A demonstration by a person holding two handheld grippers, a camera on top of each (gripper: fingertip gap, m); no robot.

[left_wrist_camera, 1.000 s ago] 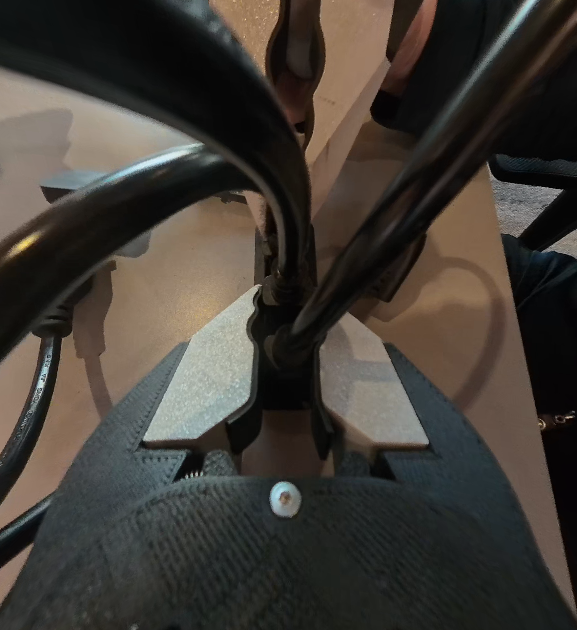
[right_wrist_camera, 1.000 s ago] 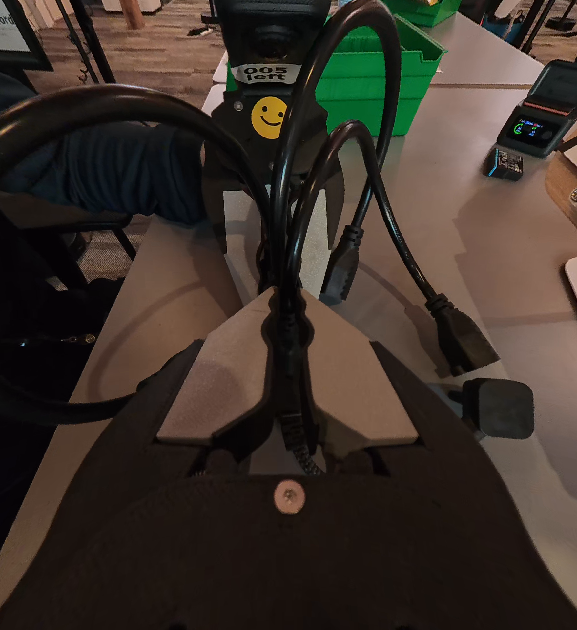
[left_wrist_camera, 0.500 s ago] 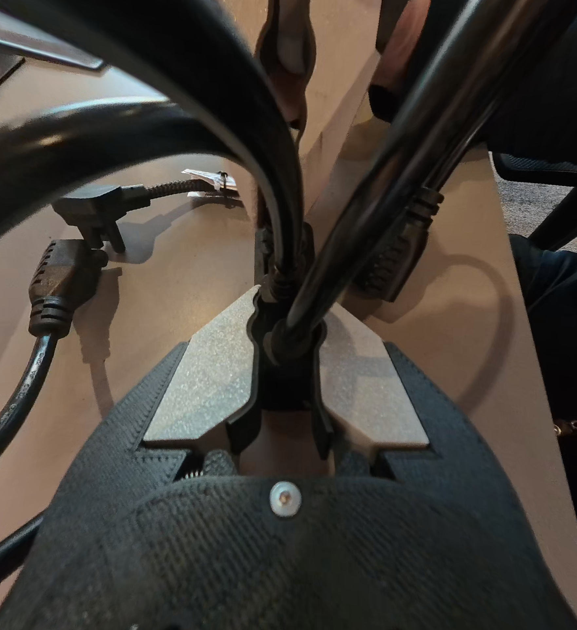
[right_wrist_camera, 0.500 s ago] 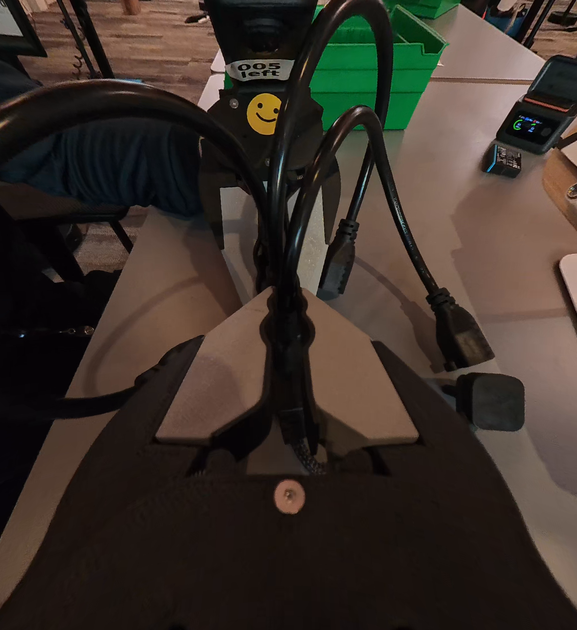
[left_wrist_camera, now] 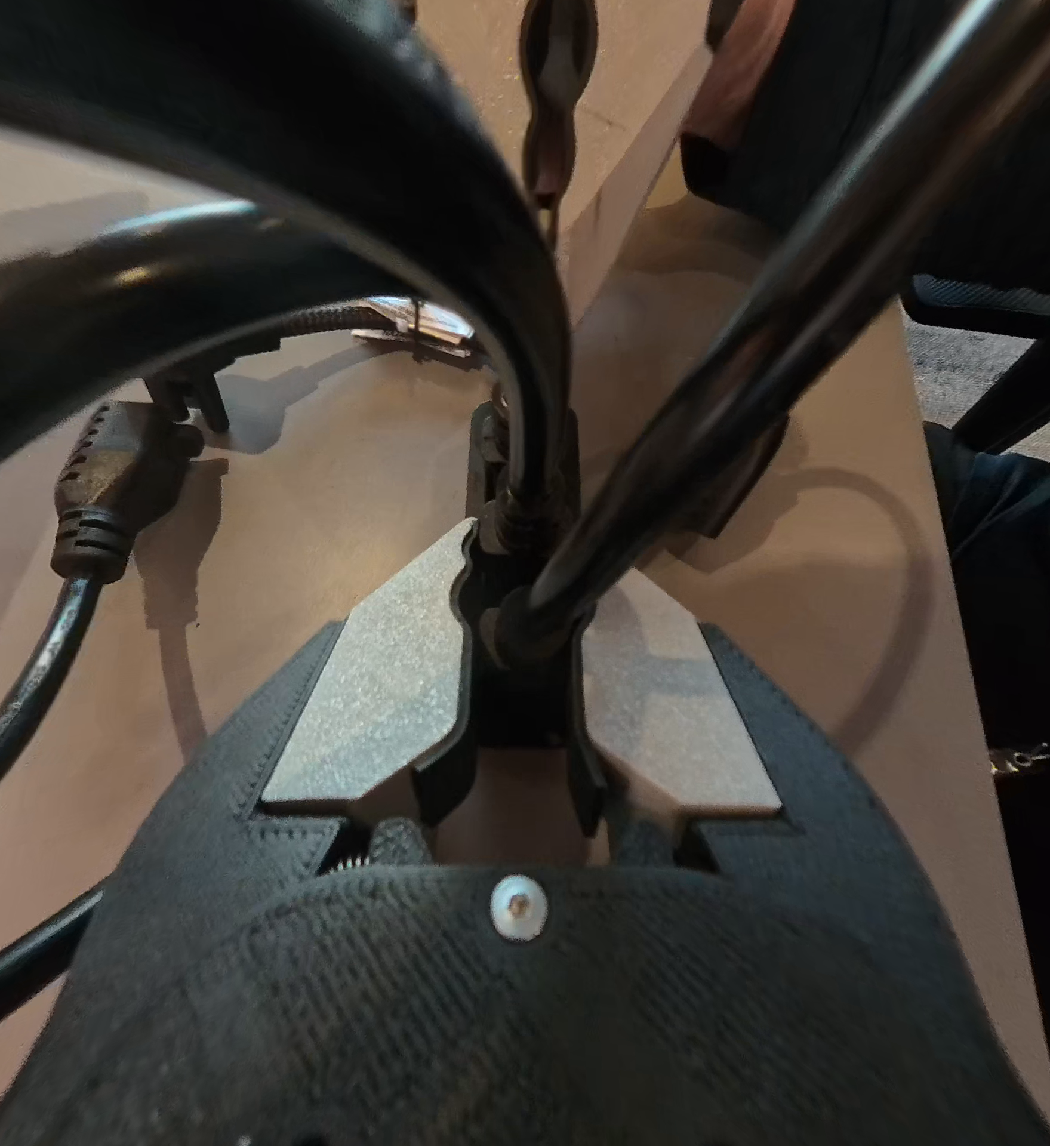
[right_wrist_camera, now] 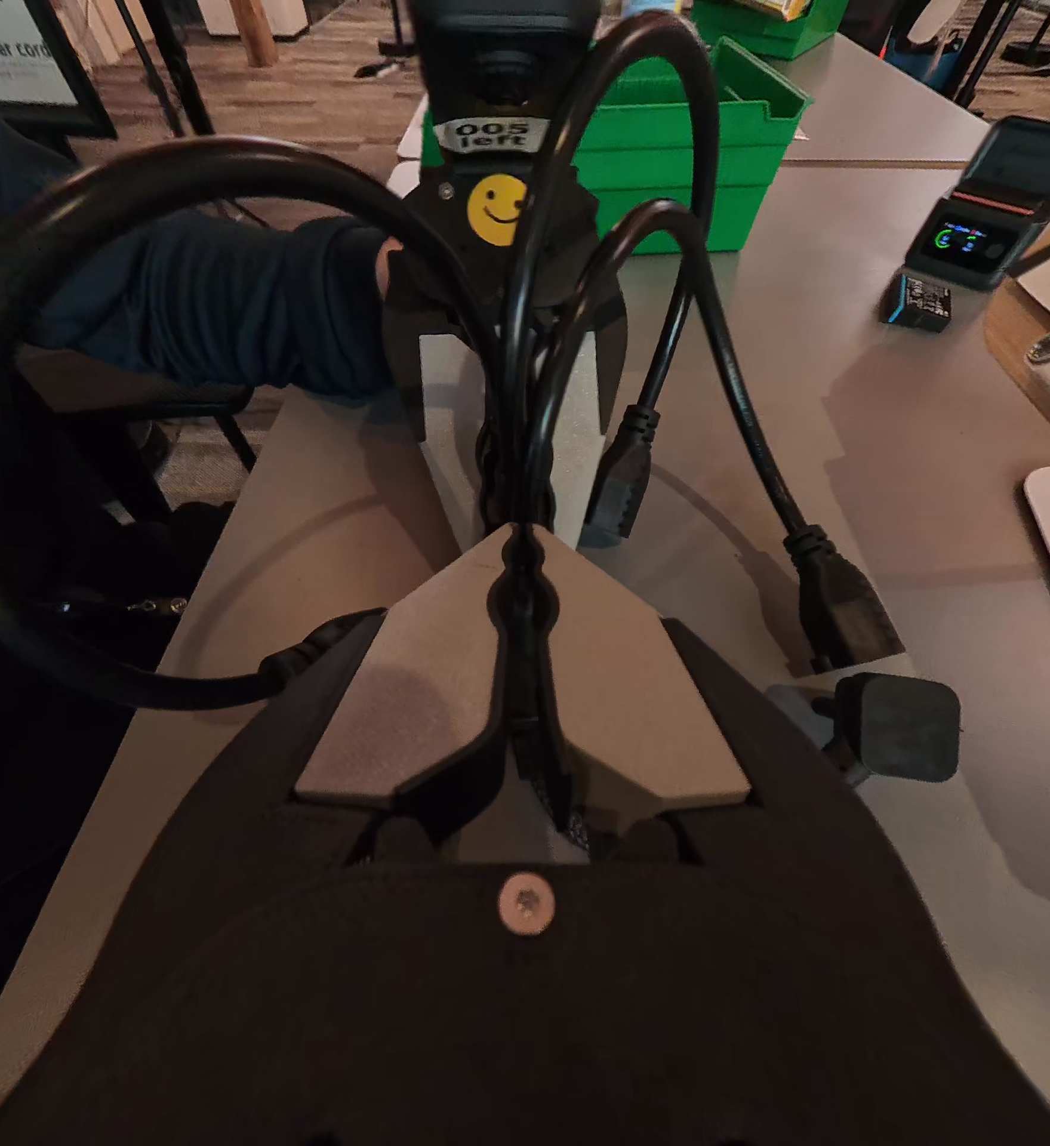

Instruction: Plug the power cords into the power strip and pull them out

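Cords (left_wrist_camera: pixel 324 155) are what has moved in the last second: the thick black loops have swayed across the left view, and one free connector (left_wrist_camera: pixel 113 471) has drifted slightly out to the left of your left fingers. Nothing else has changed. Neither grip has shifted, and no cord has gone in or come out, so judge the task as no further along.

You hold the strip (left_wrist_camera: pixel 522 713) off the table (right_wrist_camera: pixel 882 434) between the two grippers, which face each other. It runs straight ahead from each pair of fingers toward the other.

Your left gripper (left_wrist_camera: pixel 528 558) is clenched on the strip's black body, deep between the pads. Two cords rise from it just past the fingertips and appear seated.

Your right gripper (right_wrist_camera: pixel 522 533) is closed almost tip to tip. It seems to pinch the braided lead (right_wrist_camera: pixel 572 825) where that leaves the strip, though the dark gap hides the exact spot.

A second connector (right_wrist_camera: pixel 621 477) hangs just beyond and right of your right fingertips. The lead's flat plug (right_wrist_camera: pixel 900 725) lies on the table beside the right finger.
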